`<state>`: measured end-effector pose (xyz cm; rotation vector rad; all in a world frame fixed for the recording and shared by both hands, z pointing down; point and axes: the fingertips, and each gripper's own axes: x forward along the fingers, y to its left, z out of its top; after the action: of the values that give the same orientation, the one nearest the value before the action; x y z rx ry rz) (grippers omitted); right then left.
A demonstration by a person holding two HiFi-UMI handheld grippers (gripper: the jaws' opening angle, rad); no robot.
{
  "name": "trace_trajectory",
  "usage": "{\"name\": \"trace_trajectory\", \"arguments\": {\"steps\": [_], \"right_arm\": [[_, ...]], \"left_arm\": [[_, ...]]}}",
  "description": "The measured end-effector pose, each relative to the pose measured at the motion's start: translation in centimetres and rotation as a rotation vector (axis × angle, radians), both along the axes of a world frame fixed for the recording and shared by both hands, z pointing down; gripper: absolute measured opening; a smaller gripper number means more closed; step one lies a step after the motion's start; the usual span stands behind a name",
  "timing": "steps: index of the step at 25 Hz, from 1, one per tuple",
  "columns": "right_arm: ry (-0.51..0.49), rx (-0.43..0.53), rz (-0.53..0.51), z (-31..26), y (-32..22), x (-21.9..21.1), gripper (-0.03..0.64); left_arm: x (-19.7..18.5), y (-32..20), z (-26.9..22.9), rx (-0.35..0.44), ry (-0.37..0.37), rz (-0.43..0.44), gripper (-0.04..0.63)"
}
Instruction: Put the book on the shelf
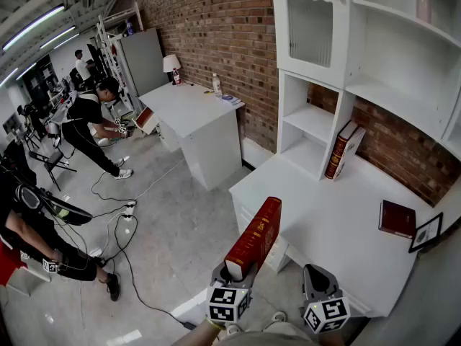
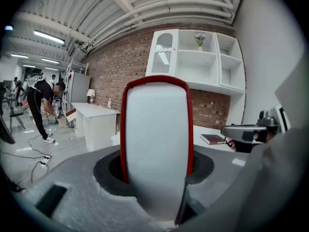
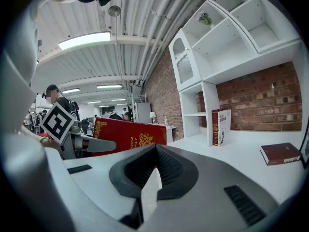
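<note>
We are gripping the red book in our left claw, clamped on its lower end, at the white worktop's near edge, well apart from the shelf; our right claw is hanging closed, empty

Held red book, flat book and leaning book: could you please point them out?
held red book (image 1: 254, 238), head view, middle of its red face.
flat book (image 1: 397, 218), head view, middle of its cover.
leaning book (image 1: 337, 153), head view, on its spine.
</note>
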<state>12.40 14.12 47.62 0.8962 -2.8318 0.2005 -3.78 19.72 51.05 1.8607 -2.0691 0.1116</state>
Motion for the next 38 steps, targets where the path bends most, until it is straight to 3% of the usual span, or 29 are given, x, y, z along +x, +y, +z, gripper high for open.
{"name": "trace_trajectory", "arguments": {"steps": [6, 14, 38], "right_arm": [[0.015, -0.006, -0.029, 0.4, 3.0, -0.2, 0.006], [0.020, 0.030, -0.077, -0.4, 3.1, -0.2, 0.006], [-0.036, 0.035, -0.164, -0.8, -5.1, 1.4, 0.006]], "left_arm": [[-0.5, 2.0, -0.1, 0.002, -0.004, -0.016, 0.235], [0.1, 2.5, -0.2, 0.015, 0.005, -0.045, 0.235], [3.5, -4.9, -0.6, 0.025, 0.004, -0.125, 0.235]]}}
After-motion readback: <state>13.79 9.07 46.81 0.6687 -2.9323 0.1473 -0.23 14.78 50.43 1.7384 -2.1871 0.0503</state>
